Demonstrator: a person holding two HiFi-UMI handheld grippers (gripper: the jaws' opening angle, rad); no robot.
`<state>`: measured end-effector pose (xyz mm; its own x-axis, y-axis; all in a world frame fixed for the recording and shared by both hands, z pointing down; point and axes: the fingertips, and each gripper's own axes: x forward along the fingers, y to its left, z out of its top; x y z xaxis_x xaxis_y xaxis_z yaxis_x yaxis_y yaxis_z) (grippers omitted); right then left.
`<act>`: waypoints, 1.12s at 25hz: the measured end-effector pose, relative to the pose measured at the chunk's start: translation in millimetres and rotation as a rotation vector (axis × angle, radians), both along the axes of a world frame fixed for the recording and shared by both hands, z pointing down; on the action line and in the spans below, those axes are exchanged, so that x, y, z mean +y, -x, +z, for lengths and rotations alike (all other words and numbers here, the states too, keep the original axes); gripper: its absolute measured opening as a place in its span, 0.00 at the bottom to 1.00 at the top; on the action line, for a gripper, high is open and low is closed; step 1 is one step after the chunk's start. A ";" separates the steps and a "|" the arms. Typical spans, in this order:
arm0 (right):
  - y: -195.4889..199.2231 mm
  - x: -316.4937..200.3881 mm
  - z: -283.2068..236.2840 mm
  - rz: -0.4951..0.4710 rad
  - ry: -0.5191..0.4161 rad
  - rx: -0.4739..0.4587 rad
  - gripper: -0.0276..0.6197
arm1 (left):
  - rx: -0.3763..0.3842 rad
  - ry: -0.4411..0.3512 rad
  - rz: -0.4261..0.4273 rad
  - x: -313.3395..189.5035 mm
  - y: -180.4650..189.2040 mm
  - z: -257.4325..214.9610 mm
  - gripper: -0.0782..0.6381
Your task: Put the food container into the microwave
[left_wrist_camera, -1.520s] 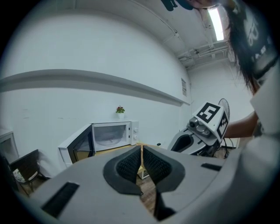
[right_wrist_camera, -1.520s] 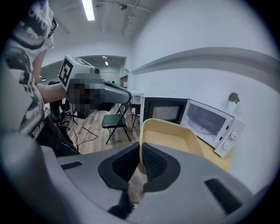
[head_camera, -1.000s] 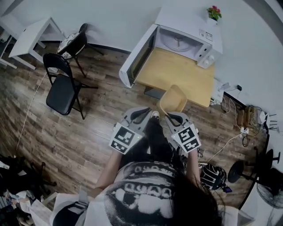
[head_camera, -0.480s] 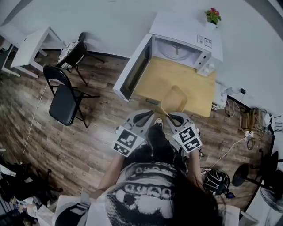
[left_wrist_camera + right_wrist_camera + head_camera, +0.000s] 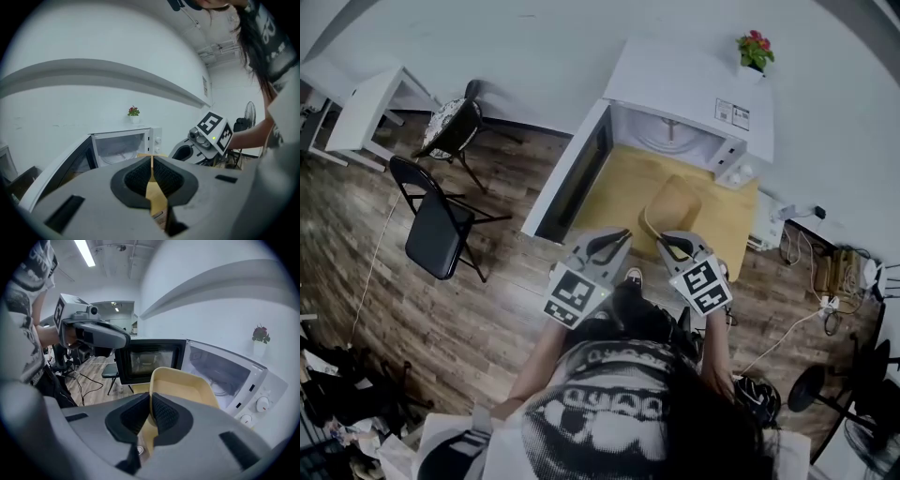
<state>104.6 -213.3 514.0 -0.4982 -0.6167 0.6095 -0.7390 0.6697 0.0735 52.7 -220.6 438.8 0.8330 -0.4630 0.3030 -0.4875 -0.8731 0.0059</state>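
**Carrying the food container [image 5: 673, 202] toward the open microwave [image 5: 694, 89].** The right gripper [image 5: 671, 246] is clenched on the container's near rim, with one pad inside the thin wall and one outside. The shallow yellow tray therefore projects forward beyond the jaws, open side up, and nothing is visible in it. Straight ahead of these jaws, past the tray's far edge, lies the microwave cavity. Its door [image 5: 572, 173] is swung out to the gripper's left, so the mouth is unobstructed. The left gripper [image 5: 612, 242], just beside the right one, has its jaws pressed together on nothing. Only a sliver of the wooden table [image 5: 623, 183] shows through the slit between its pads. It is apart from the tray and is probably kept in reserve, to steady the container or to close the door. Because the tray is pinched at one rim only, it hangs unsupported ahead of the jaws and may sag or twist on entry.
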 end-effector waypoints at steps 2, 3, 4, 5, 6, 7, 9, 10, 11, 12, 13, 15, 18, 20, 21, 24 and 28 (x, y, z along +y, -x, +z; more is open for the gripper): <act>-4.7 -13.0 0.7 -0.016 0.001 -0.003 0.08 | -0.008 0.000 -0.009 -10.2 -6.3 0.0 0.13; -6.6 -19.5 1.4 -0.026 0.000 -0.002 0.08 | -0.012 -0.003 -0.015 -15.5 -8.8 -0.4 0.13; -8.4 -25.9 2.2 -0.035 0.001 0.000 0.08 | -0.015 -0.006 -0.022 -20.9 -11.0 -0.9 0.13; -10.3 -32.0 3.4 -0.044 0.001 0.002 0.08 | -0.017 -0.010 -0.028 -26.3 -13.1 -1.5 0.13; -12.5 -37.9 4.8 -0.052 0.002 0.004 0.08 | -0.019 -0.013 -0.035 -31.5 -15.1 -2.1 0.13; -14.9 -43.5 6.3 -0.058 0.003 0.004 0.08 | -0.021 -0.016 -0.041 -36.5 -17.1 -2.4 0.13; -19.6 -54.2 9.5 -0.070 0.005 0.005 0.08 | -0.024 -0.022 -0.054 -46.2 -21.0 -2.7 0.13; -21.3 -59.2 10.9 -0.077 0.006 0.006 0.08 | -0.025 -0.025 -0.061 -50.7 -22.5 -2.9 0.13; -22.4 -63.7 12.2 -0.084 0.006 0.006 0.08 | -0.025 -0.027 -0.068 -55.0 -23.6 -3.0 0.13; -23.2 -67.8 13.5 -0.090 0.007 0.007 0.08 | -0.026 -0.029 -0.074 -58.7 -24.6 -2.9 0.13; -24.1 -71.6 15.1 -0.096 0.008 0.008 0.08 | -0.027 -0.029 -0.079 -61.9 -25.7 -2.5 0.13; -26.4 -78.9 19.2 -0.106 0.009 0.015 0.08 | -0.027 -0.028 -0.083 -66.8 -28.5 -0.9 0.13; -30.7 -91.4 26.6 -0.123 0.009 0.032 0.08 | -0.028 -0.023 -0.080 -71.6 -34.1 2.4 0.13; -34.4 -102.4 31.4 -0.131 0.005 0.048 0.08 | -0.030 -0.021 -0.074 -73.9 -38.1 3.3 0.13; -36.5 -108.8 33.8 -0.134 0.002 0.057 0.08 | -0.031 -0.021 -0.071 -74.7 -39.8 3.5 0.13; -41.3 -129.6 42.4 -0.145 -0.009 0.084 0.08 | -0.033 -0.020 -0.068 -75.5 -41.7 4.3 0.13; -47.5 -160.5 53.8 -0.167 -0.024 0.148 0.08 | -0.040 -0.014 -0.086 -74.5 -37.8 7.8 0.13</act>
